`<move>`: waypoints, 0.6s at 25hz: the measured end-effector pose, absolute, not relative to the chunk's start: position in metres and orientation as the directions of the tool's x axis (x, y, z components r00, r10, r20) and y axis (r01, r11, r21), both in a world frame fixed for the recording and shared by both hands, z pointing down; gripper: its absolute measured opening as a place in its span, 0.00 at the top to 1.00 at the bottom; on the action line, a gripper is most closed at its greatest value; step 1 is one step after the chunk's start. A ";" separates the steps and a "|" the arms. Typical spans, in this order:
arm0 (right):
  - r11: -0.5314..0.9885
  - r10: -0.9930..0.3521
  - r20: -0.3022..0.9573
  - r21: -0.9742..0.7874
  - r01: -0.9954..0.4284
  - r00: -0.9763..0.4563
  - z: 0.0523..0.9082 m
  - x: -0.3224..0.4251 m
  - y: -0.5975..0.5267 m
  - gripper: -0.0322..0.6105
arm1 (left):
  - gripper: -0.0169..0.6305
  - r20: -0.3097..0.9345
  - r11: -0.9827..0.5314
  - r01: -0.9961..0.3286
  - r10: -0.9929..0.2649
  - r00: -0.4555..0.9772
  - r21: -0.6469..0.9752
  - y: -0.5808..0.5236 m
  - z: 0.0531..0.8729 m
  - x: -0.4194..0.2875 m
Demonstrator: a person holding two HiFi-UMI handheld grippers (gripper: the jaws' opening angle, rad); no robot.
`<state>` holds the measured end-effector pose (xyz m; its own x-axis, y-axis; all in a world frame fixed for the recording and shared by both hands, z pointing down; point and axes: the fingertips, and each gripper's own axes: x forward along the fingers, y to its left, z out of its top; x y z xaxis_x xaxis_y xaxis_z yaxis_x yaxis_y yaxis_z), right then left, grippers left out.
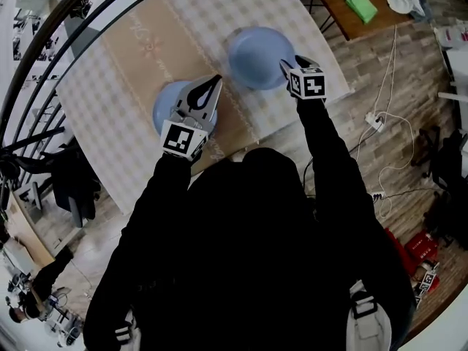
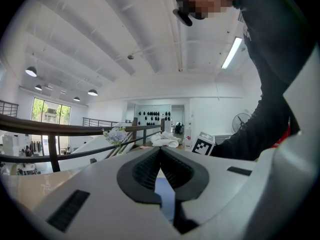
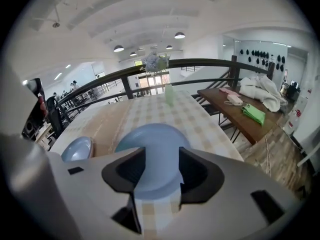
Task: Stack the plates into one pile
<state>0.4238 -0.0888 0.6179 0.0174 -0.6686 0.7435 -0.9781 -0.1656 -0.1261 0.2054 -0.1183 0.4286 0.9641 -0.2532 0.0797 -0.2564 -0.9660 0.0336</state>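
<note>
The right gripper (image 3: 161,156) has its fingers spread wide and empty, framing one pale blue plate (image 1: 254,55) on the checked worktop (image 1: 110,86) without touching it. The left gripper (image 2: 160,150) has its ribbed fingers pressed together on nothing. The second plate (image 1: 161,105) — round, smooth, the same blue — lies apart from the first, half hidden under the left gripper.

Two plates lie apart on the table (image 1: 110,86): the left plate (image 1: 162,104) near the front edge, the right plate (image 1: 256,53) farther back and to the right. The left gripper (image 1: 216,80) hangs over the left plate, the right gripper (image 1: 291,64) by the right plate's near rim. A railing (image 1: 44,35) curves round the table's left side. A desk (image 1: 344,17) stands at the right, a cloth (image 1: 360,4) on it.
</note>
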 end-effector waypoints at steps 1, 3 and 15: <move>-0.175 -0.660 0.751 -0.122 -0.977 0.024 0.622 0.430 -0.088 0.61 | 0.95 0.080 -0.968 -0.249 -0.245 0.966 0.034 -0.118 0.429 0.212; -0.189 -0.640 0.767 -0.114 -0.975 0.034 0.630 0.444 -0.087 0.61 | 0.95 0.081 -0.971 -0.234 -0.231 0.970 0.036 -0.117 0.431 0.225; -0.172 -0.517 0.856 -0.114 -0.979 -0.009 0.689 0.485 -0.107 0.61 | 0.94 0.116 -0.977 -0.206 -0.198 0.973 0.057 -0.118 0.448 0.272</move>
<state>0.4849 -0.1068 0.6887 -0.0089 -0.5171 0.8559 -0.9785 -0.1717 -0.1139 0.2721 -0.1181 0.4478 0.9733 -0.1983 0.1157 -0.2058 -0.9769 0.0571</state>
